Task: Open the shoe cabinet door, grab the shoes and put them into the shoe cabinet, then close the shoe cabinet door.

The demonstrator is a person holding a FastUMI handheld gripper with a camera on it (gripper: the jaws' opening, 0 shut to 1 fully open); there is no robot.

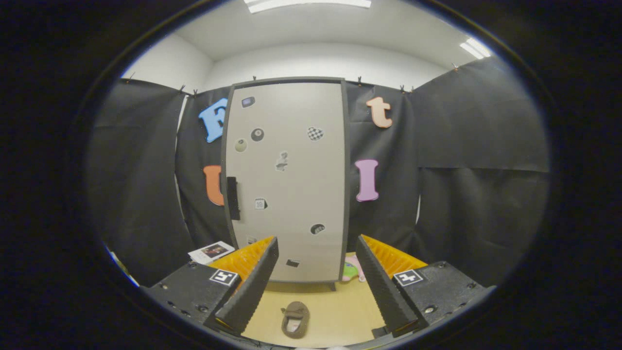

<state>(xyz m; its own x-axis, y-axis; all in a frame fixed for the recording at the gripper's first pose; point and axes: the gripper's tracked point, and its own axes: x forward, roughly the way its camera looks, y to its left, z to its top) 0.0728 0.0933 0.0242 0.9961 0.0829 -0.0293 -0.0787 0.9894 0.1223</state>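
A tall shoe cabinet (286,180) with a pale grey door and dark frame stands upright ahead of me, its door closed. A black handle (233,198) sits on the door's left edge, and several small stickers dot the door. A small brown shoe (295,319) lies on the wooden floor between my fingers, close in front. My gripper (317,287) is open, its fingers spread wide with nothing between them, some way short of the cabinet.
A white card or booklet (211,252) lies on the floor left of the cabinet's base. A small pink and green object (352,270) rests on the floor at the cabinet's right foot. Black cloth walls enclose the booth on all sides.
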